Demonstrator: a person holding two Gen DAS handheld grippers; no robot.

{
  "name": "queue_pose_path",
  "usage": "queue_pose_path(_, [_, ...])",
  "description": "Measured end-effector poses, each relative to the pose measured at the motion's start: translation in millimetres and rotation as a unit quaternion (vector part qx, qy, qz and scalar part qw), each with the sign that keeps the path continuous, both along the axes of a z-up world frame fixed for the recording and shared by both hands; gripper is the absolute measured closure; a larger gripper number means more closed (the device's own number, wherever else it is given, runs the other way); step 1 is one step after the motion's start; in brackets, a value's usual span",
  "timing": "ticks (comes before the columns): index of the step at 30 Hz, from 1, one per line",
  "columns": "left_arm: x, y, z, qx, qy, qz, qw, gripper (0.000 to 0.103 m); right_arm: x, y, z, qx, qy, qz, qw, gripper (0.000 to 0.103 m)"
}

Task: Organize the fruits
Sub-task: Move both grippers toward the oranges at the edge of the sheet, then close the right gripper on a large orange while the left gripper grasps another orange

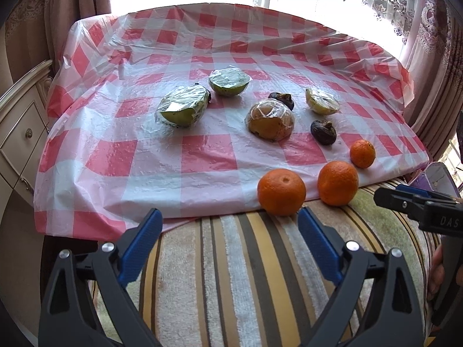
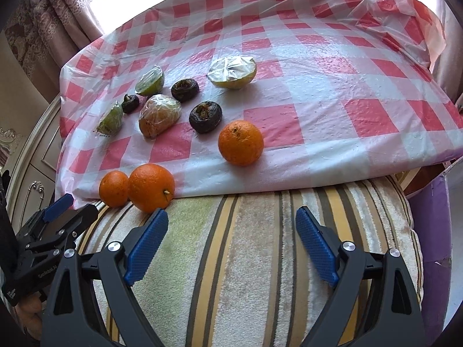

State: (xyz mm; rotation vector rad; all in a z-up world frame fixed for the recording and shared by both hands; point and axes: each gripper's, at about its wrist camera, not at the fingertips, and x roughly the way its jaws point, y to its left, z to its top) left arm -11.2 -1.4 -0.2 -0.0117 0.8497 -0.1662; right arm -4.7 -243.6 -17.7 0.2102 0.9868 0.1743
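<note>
Your left wrist camera looked forward from low over the striped terry towel (image 1: 231,274), close to the red-checked plastic cloth (image 1: 202,46). Your right one faced likewise from further right. Both shared the three oranges (image 2: 240,142) near the cloth's front edge.

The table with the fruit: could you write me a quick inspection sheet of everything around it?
Surface: checked plastic cloth; striped towel in front.
Job's things: three oranges, four wrapped fruit halves, three dark shrivelled fruits.
Clutter: nothing seen.
Grippers: left gripper open, empty; right gripper open, empty.
Cables: nothing seen.
Surroundings: curtains, bright window, cream cabinet.
</note>
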Motion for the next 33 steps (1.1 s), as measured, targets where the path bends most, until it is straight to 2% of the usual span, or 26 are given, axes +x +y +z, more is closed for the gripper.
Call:
queue_pose_path(2, [0,-1,0,-0.008,0.001,-0.011,0.9999,0.018,1,-5,2,0.006,-0.004,-0.005,1.000,0.016])
queue_pose_path(4, [0,-4,1,-0.014,0.002,-0.024,0.9996,0.023,3,-8,2,-0.017,-0.009,-0.019,1.000,0.016])
queue_pose_path(6, [1,-8,3,-0.020,0.003,-0.038,0.9991,0.032,8,-9,3,-0.036,-0.011,-0.026,0.999,0.016])
queue_pose_path(11, [9,-19,4,-0.023,0.013,-0.061,0.9978,0.036,24,6,8,-0.079,-0.030,-0.002,0.996,0.017])
queue_pose_path(13, [12,-26,4,-0.016,0.014,-0.071,0.9972,0.038,31,14,8,-0.093,-0.033,0.009,0.995,0.028])
queue_pose_path(15, [16,-30,4,-0.012,0.019,-0.080,0.9965,0.044,38,18,7,-0.103,-0.032,0.011,0.994,0.031])
queue_pose_path(18, [23,-35,0,-0.012,0.032,-0.087,0.9956,0.045,45,23,3,-0.110,-0.024,0.015,0.993,0.037])
queue_pose_path(19, [25,-36,-1,-0.011,0.036,-0.088,0.9954,0.047,47,23,2,-0.113,-0.023,0.015,0.993,0.040])
queue_pose_path(20, [27,-37,-3,-0.009,0.041,-0.090,0.9951,0.055,48,24,1,-0.115,-0.021,0.016,0.993,0.041])
queue_pose_path(24, [31,-38,-5,-0.006,0.049,-0.087,0.9950,0.061,52,26,-5,-0.115,-0.011,0.021,0.993,0.053])
queue_pose_path(28, [33,-38,-5,-0.003,0.048,-0.087,0.9950,0.061,53,26,-8,-0.110,-0.011,0.022,0.994,0.064])
queue_pose_path(33, [32,-37,-4,-0.006,0.045,-0.082,0.9956,0.062,51,23,-7,-0.098,-0.019,0.023,0.995,0.067])
